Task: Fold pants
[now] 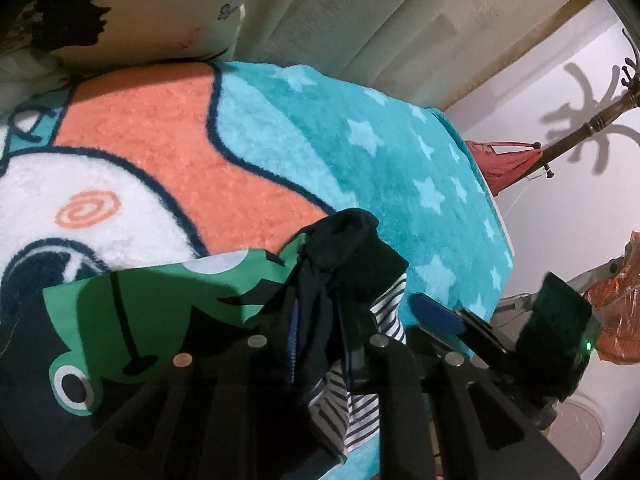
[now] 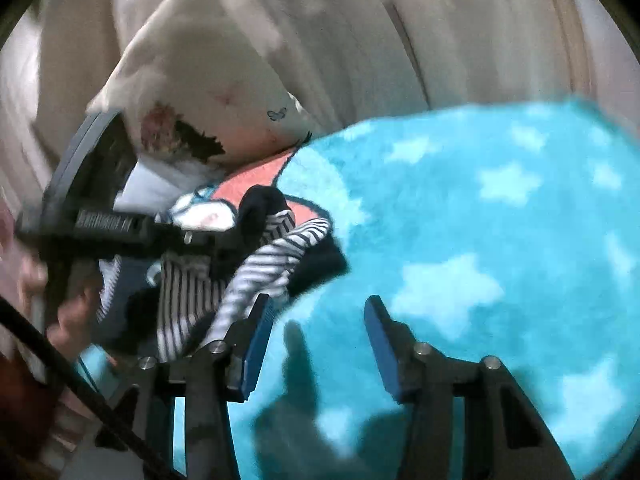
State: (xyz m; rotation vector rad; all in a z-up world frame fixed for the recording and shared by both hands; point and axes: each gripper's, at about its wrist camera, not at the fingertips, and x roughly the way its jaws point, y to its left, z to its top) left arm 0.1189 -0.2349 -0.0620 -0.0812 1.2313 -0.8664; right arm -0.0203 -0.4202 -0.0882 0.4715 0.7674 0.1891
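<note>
The pants are dark navy with a striped lining and a green frog print. In the left wrist view my left gripper is shut on a bunch of the dark and striped cloth and holds it above the blanket. In the right wrist view the striped pants hang bunched at the left, held by the other gripper. My right gripper is open and empty over the blanket, its left finger beside the striped cloth. It also shows at the right of the left wrist view.
A fluffy teal blanket with white stars and an orange and white pattern covers the bed. A pillow and curtains lie behind. A coat stand and red bags stand past the bed's right edge.
</note>
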